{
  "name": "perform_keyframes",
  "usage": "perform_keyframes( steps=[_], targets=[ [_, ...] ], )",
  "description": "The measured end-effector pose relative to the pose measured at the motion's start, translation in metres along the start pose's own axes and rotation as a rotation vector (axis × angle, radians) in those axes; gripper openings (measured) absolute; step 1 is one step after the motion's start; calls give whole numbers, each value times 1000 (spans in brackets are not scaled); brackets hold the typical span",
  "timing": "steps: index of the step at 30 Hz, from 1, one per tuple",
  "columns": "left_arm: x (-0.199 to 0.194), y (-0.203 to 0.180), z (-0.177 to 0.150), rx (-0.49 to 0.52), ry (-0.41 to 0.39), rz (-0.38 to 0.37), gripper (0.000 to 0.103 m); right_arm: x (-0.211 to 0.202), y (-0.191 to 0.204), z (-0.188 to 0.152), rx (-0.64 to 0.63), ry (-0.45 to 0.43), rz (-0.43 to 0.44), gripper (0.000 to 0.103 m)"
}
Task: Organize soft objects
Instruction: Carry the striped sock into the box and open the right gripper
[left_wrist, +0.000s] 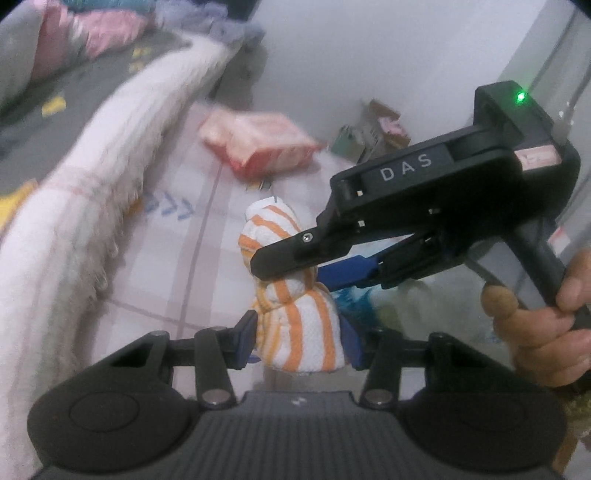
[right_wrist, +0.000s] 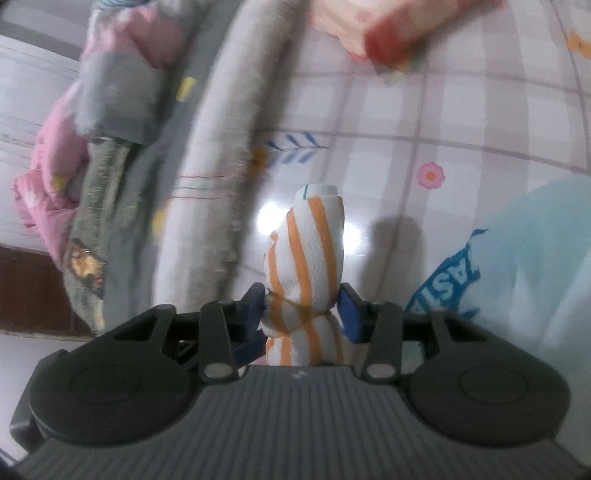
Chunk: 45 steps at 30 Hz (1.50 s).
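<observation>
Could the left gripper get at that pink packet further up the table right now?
Probably not yet: the left gripper is shut on the orange-striped rolled cloth, which the right gripper also clamps. The tabletop toward the pink packet looks unobstructed.

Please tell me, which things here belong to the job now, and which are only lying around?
In the job: orange-striped rolled cloth, left gripper, right gripper; both jaws closed on it.

Lying about: long white towel, pink packet, pink and grey clothes, light blue bag.

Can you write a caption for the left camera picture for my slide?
Both grippers, left gripper and right gripper, pinch the rolled orange-striped towel above the checked tablecloth.
</observation>
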<state>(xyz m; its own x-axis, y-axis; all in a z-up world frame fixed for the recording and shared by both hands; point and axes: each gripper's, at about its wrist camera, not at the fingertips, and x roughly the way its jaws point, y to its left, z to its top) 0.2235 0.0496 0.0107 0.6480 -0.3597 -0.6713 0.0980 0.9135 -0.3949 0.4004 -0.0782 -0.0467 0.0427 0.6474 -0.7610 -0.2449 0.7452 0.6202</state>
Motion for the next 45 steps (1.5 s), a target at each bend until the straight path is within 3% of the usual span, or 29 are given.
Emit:
perform_keyframes(
  steps=[7, 13, 21, 28, 34, 38, 45],
  targets=[
    [-51, -45, -3, 96, -86, -36, 49, -68, 22, -38, -57, -117, 77, 41],
    [-70, -113, -10, 210, -121, -150, 49, -150, 11, -85, -57, -252, 94, 41],
    [-51, -215, -33, 361, -45, -337, 50, -263, -58, -168, 42, -430, 49, 41],
    [-14, -278, -66, 443, 76, -437, 52, -312, -135, -235, 185, -506, 9, 40],
    [8, -284, -84, 456, 152, -436, 55, -324, -184, -274, 266, -530, -2, 40],
    [12, -270, -81, 448, 143, -388, 55, -323, -204, -283, 255, -516, -65, 40],
    [-4, -230, -70, 381, 90, -281, 55, -294, -209, -259, 84, -363, -256, 40]
  ],
)
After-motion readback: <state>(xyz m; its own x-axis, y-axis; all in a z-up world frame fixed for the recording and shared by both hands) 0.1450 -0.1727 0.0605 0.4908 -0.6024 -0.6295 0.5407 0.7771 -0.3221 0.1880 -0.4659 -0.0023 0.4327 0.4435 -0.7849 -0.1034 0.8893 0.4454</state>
